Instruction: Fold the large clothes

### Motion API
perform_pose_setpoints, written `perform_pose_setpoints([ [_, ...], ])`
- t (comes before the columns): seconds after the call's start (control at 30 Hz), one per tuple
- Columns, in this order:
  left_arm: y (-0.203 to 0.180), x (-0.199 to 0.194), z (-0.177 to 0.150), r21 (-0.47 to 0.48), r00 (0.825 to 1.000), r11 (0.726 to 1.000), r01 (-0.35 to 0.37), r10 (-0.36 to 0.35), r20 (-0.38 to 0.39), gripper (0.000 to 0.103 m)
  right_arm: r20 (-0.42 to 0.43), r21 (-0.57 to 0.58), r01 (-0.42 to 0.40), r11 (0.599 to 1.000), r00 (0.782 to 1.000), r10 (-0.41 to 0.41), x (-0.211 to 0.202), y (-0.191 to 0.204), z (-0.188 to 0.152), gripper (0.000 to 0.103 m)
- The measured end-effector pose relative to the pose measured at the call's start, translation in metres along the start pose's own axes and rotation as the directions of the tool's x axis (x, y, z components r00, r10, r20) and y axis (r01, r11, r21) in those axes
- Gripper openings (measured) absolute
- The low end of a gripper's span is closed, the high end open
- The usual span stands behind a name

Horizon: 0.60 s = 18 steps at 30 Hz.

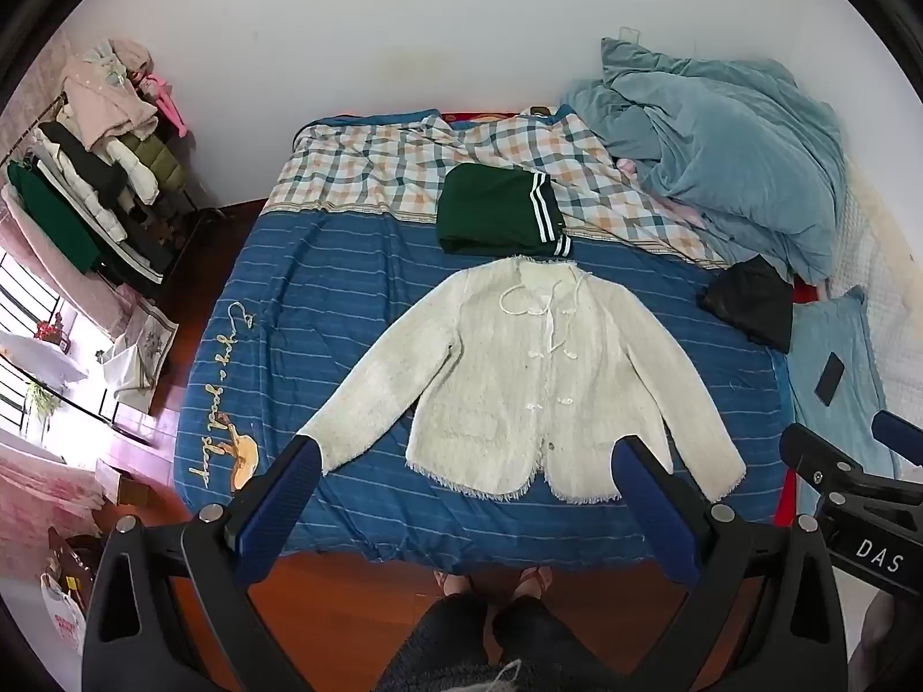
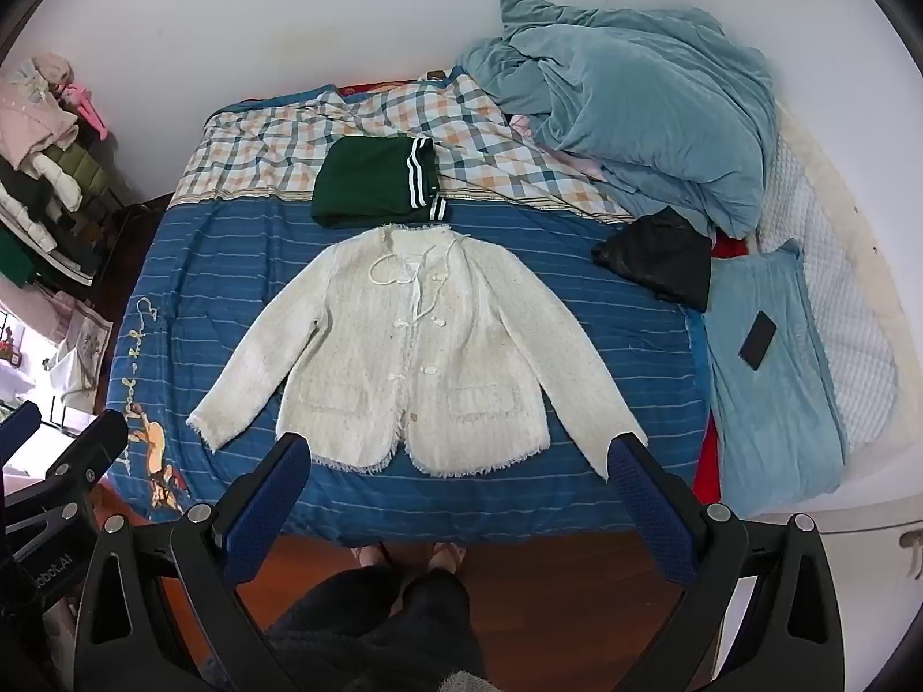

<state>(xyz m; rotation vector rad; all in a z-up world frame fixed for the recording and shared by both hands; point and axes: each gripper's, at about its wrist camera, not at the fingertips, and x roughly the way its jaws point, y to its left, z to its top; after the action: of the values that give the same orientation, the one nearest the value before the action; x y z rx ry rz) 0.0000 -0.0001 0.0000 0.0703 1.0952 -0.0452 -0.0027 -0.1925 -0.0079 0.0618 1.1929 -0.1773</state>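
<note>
Lying flat on the blue striped bedsheet [image 1: 323, 265], the cream jacket [image 1: 519, 380] is face up with both sleeves splayed — a folded green garment [image 1: 496, 210] sits just beyond its collar. The left gripper [image 1: 467, 461] and right gripper [image 2: 461, 455] hang above the near edge of the bed, jaws spread wide, holding nothing.

Both wrist views look down and forward from above the foot edge of the bed [image 1: 300, 265], well back from it, facing the wall behind its head edge. The left view sits further left and takes in the rack [image 1: 86, 184] beyond the bed's left edge; the right view reaches past the right edge to the phone [image 2: 757, 340]. Both share the jacket [image 1: 519, 380] mid-bed, and each catches the other gripper at its side border.
</note>
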Motion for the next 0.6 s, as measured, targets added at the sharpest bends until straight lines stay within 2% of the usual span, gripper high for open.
perform_pose_setpoints([
  [0.6, -0.0033, 0.0038, 0.0022, -0.003, 1.0, 1.0, -0.003, 0.003, -0.001, 0.103, -0.002, 0.004, 0.002, 1.0, 1.0, -0.002, -0.0013, -0.0085, -0.0006, 0.103],
])
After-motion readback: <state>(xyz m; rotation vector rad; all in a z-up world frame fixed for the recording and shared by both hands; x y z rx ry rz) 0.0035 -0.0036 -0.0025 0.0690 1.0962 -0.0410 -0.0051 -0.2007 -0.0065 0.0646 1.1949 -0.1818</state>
